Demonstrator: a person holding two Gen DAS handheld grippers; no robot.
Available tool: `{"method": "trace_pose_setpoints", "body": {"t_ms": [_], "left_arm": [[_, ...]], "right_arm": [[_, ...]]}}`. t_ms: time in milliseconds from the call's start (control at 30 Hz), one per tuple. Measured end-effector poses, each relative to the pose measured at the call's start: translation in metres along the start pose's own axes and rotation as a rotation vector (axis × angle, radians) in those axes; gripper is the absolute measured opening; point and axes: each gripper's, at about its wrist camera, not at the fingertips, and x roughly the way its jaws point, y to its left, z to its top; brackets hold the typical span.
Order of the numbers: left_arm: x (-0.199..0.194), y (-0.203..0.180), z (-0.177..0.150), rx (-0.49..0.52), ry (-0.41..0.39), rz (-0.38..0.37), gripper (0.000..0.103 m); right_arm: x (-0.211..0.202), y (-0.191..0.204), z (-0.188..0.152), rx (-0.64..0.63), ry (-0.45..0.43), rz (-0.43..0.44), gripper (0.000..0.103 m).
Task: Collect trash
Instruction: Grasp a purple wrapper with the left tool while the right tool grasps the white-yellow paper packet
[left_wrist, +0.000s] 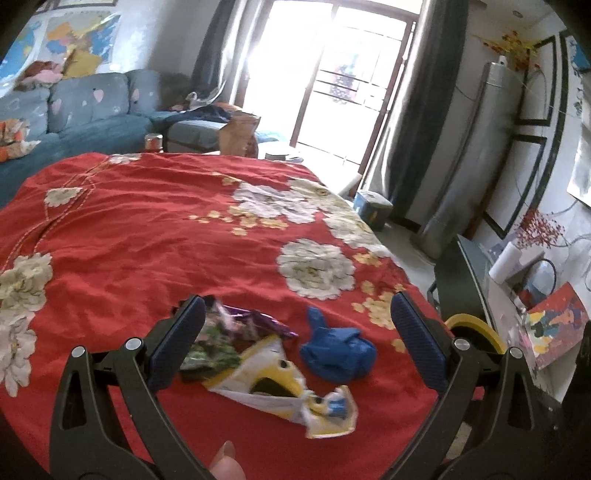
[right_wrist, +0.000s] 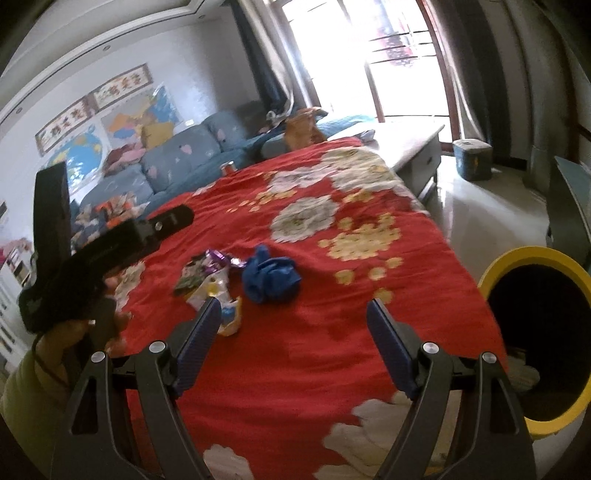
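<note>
Three pieces of trash lie on the red flowered cloth: a crumpled blue wad, a yellow-and-white wrapper and a purple-green wrapper. My left gripper is open and empty, its fingers either side of the trash. In the right wrist view the blue wad, the yellow-and-white wrapper and the purple-green wrapper lie ahead of my right gripper, which is open and empty. The yellow-rimmed bin stands at the table's right edge; its rim shows in the left wrist view.
A blue sofa stands beyond the table. A paper bag sits at the far edge. A low cabinet and a small blue bin stand near the bright balcony door. A cluttered shelf runs along the right.
</note>
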Motion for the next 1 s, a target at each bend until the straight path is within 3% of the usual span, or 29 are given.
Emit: {"method": "trace_pose_setpoints", "body": {"t_ms": [200,467,767,1000], "left_arm": [[0.003,0.025,0.004,-0.041,0.010,0.005,0.090],[0.013,0.046,0.001,-0.090,0.044,-0.017,0.065],[0.034,0.041,-0.005,-0.082,0.108,-0.084,0.045],[0.050,0.036,-0.006,-0.064,0.156,-0.120,0.035]], "right_arm": [[0.019,0.015,-0.003,-0.019,0.057,0.050,0.078],[0.045,0.034,-0.009,-0.054,0.123,0.093,0.078],[0.070,0.045,-0.014,-0.088,0.176,0.106,0.078],[0.083,0.047,-0.017,-0.095,0.204,0.127,0.078]]}}
